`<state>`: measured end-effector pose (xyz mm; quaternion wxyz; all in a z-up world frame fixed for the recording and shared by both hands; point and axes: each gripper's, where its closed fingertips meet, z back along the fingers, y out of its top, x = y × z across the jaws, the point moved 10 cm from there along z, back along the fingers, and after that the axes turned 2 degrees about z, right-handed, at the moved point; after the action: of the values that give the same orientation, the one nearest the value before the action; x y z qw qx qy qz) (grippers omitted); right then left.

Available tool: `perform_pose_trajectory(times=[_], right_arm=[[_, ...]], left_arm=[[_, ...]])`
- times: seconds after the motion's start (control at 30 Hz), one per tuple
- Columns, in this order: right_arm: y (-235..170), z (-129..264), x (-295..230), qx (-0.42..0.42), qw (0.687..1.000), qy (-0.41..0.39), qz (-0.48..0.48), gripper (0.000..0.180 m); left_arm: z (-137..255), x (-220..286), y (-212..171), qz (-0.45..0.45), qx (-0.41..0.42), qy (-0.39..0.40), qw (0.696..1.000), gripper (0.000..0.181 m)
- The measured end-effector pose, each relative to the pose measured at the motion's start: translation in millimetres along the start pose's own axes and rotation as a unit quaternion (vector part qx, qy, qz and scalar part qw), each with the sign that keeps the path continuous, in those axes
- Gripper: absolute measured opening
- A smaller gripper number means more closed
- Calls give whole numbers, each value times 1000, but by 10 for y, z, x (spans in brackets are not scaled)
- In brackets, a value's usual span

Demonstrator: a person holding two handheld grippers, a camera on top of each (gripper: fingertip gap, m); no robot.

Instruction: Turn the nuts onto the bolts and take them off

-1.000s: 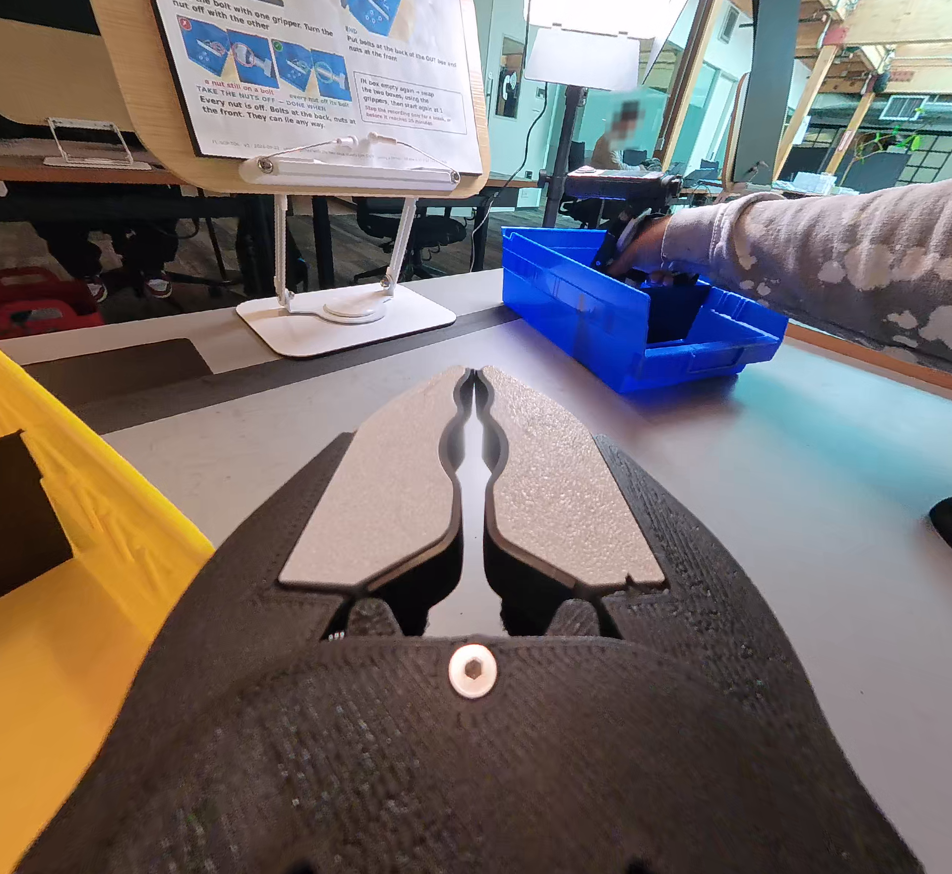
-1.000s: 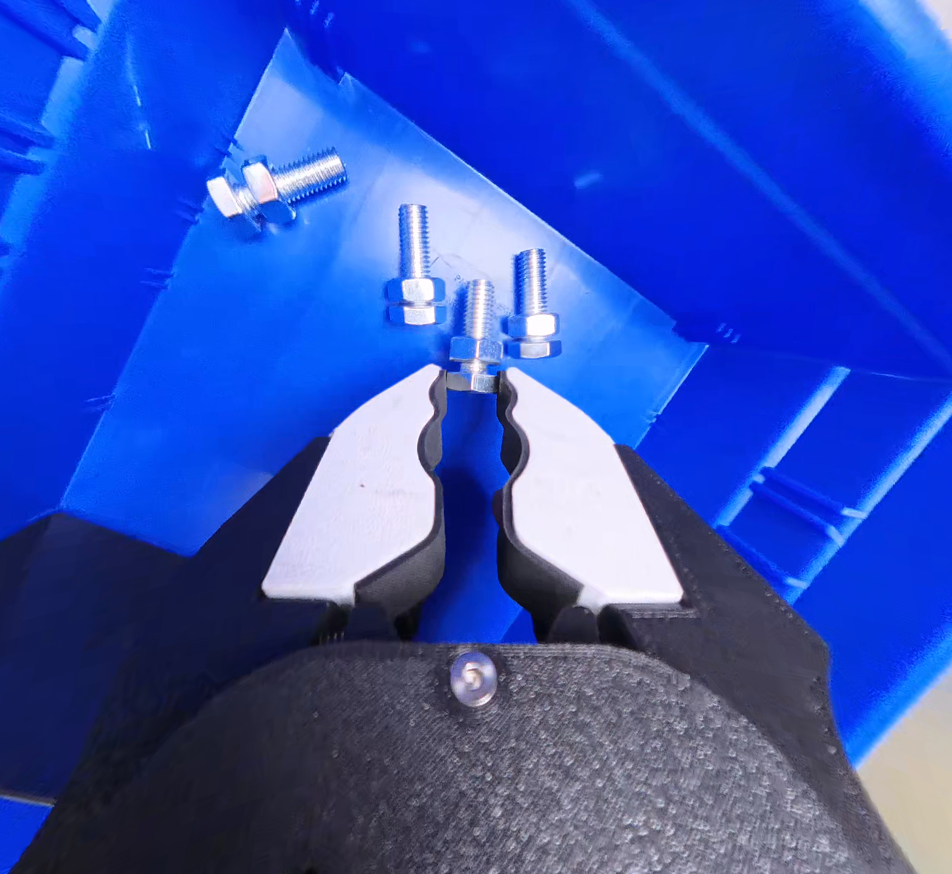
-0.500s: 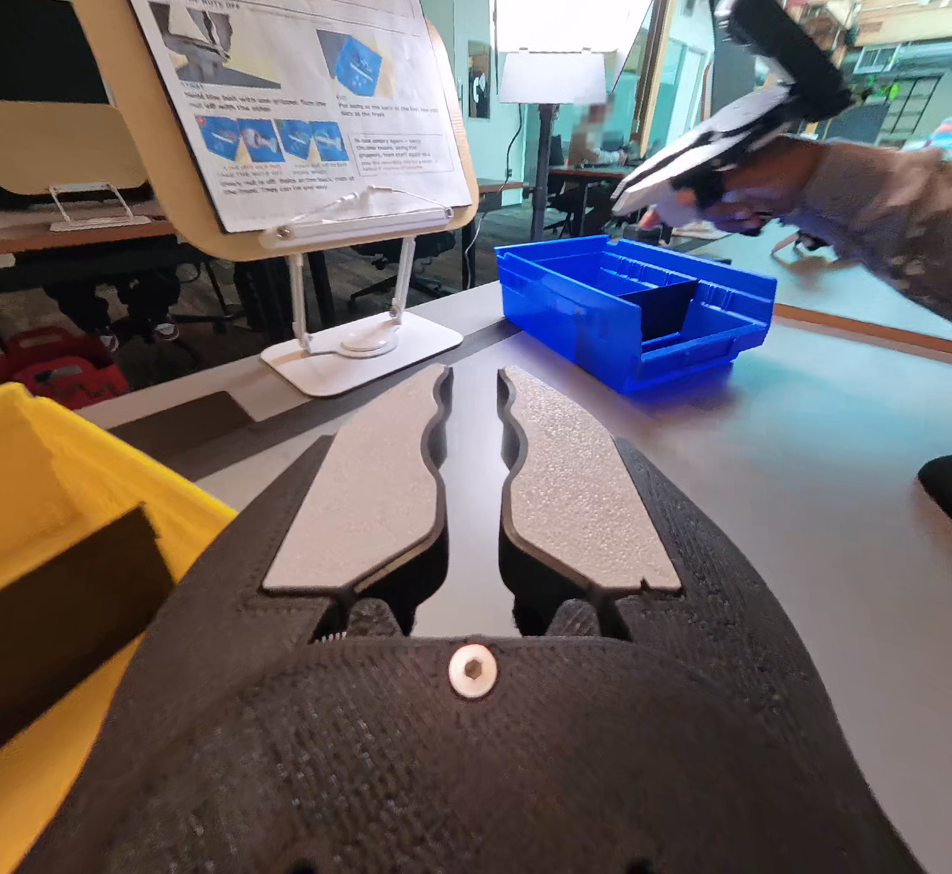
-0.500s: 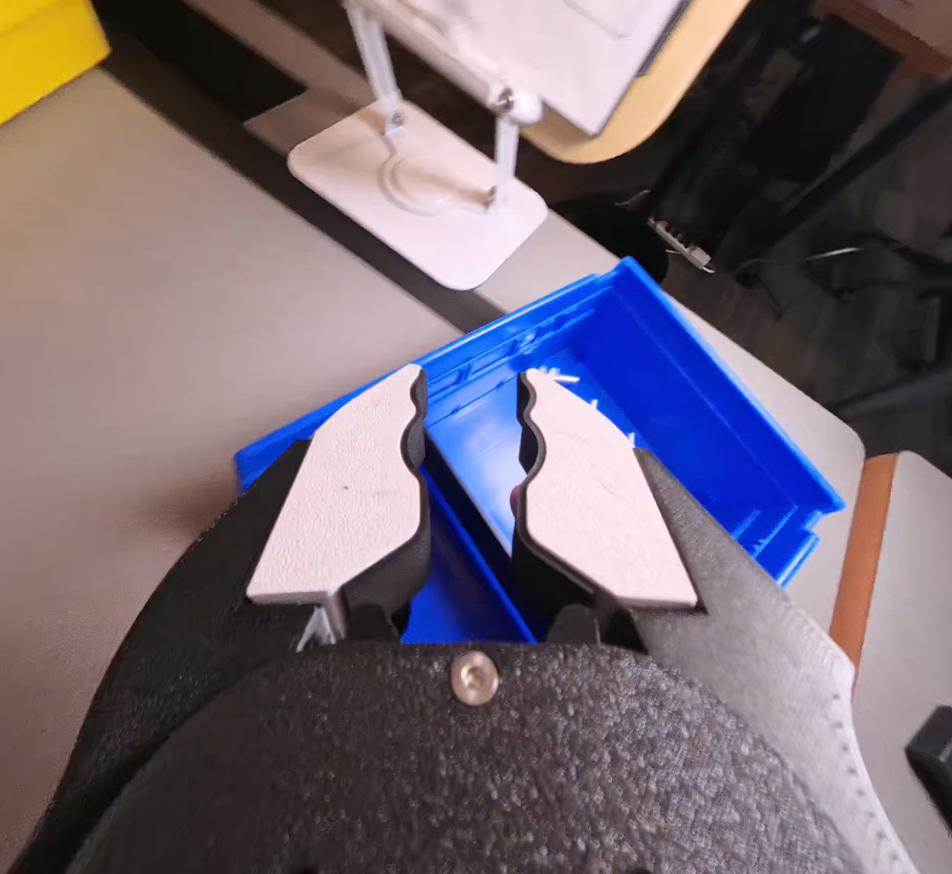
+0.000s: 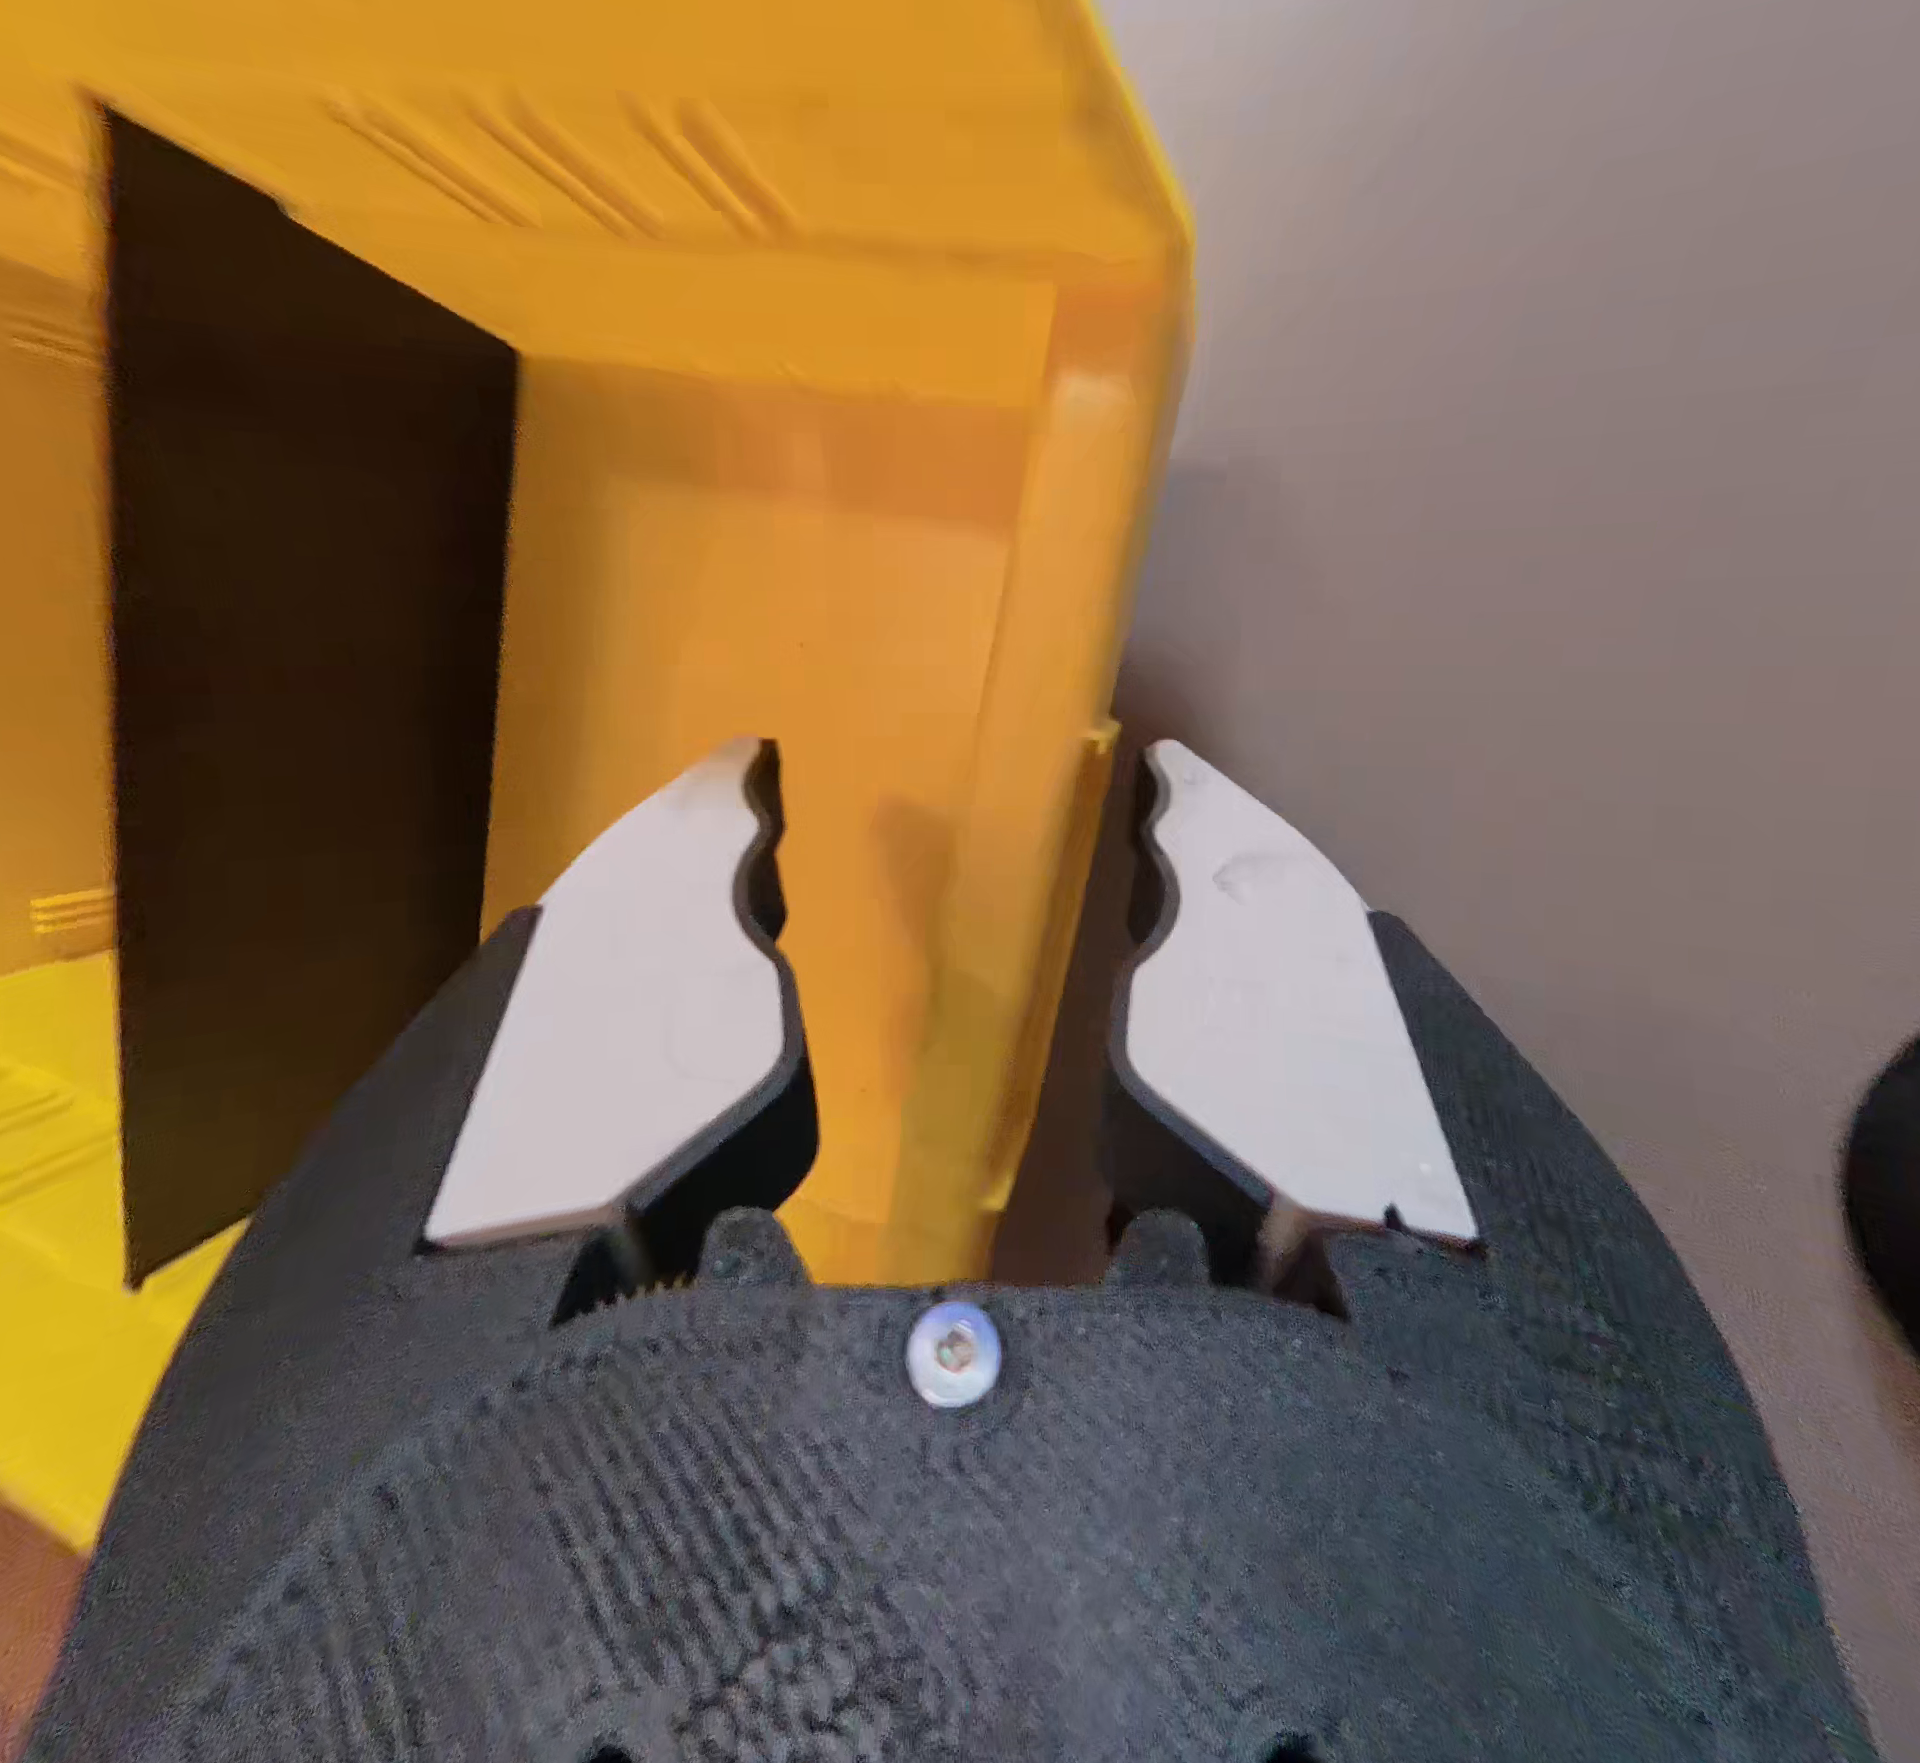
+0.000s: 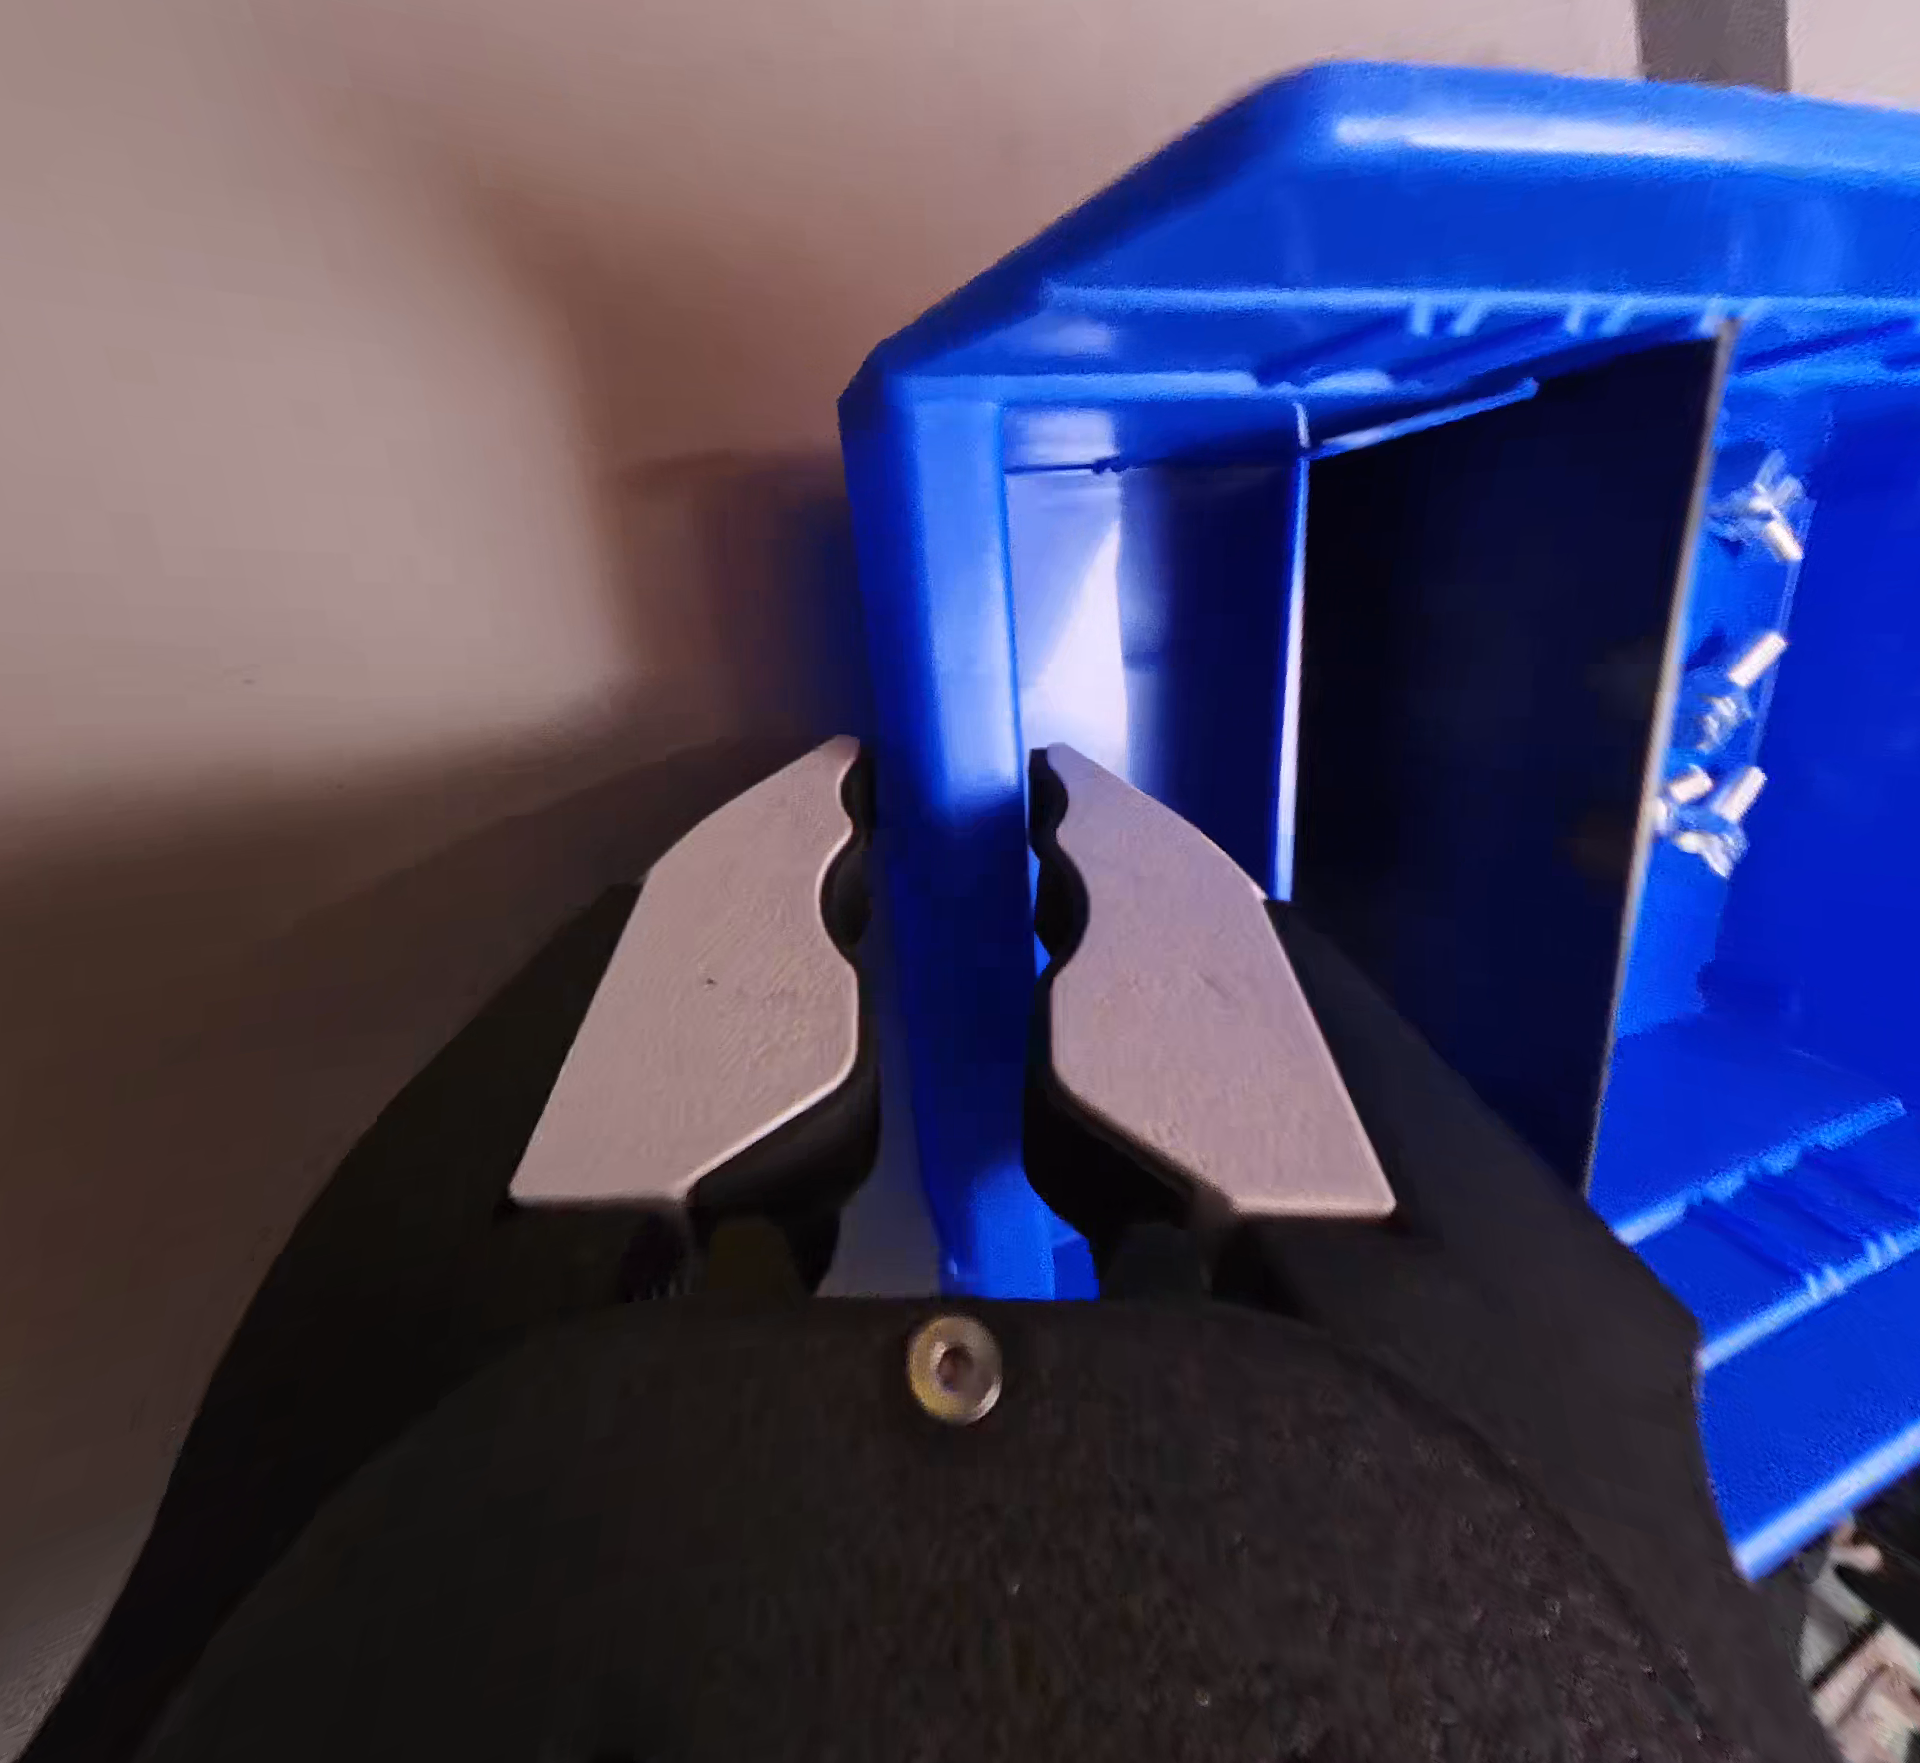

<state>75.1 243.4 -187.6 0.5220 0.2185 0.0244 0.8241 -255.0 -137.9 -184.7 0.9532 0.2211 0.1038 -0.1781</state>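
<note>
Each gripper straddles a bin wall — yellow bin on the left, blue bin on the right.

Nearest, the left gripper (image 5: 956, 747) has its jaws spread wide around the right-hand wall of the yellow bin (image 5: 1091, 342), with clear gaps on both sides; a dark divider (image 5: 301, 674) stands inside the bin to the left, and grey table (image 5: 1558, 363) lies to the right. The right gripper (image 6: 943, 757) has its jaws set closely on either side of the blue bin (image 6: 1351, 186) at its near-left corner wall, though whether they pinch it I cannot tell. Farther in, past a dark divider (image 6: 1475, 726), the bolts with nuts (image 6: 1714, 747) lie in the bin's far-right compartment — blurred, several in a loose cluster.
</note>
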Motion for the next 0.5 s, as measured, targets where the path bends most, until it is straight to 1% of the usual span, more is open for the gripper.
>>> perform_pose_trajectory(times=[0.03, 0.07, 0.1, 0.13, 0.3, 0.5], right_arm=[[34, -47, -4, -2, 1000, 2, 7, 25], [67, -60, -13, -2, 1000, -5, 19, 24], [91, -57, -39, -5, 999, -11, 32, 25], [105, -47, -85, -8, 999, -15, 43, 25], [138, 97, -526, 19, 997, -14, 77, 24], [176, 316, -1209, 71, 988, -18, 136, 25]], left_arm=[[-86, -13, -9, -14, -19, -13, 1000, 59], [-144, -3, -1, -25, -20, -39, 999, 47], [-180, 16, 23, -36, -13, -60, 997, 28], [-207, 19, 60, -40, 0, -55, 998, 27], [-286, 132, 318, -59, 7, -50, 997, 26], [-419, 582, 951, -163, 41, -83, 982, 27]])
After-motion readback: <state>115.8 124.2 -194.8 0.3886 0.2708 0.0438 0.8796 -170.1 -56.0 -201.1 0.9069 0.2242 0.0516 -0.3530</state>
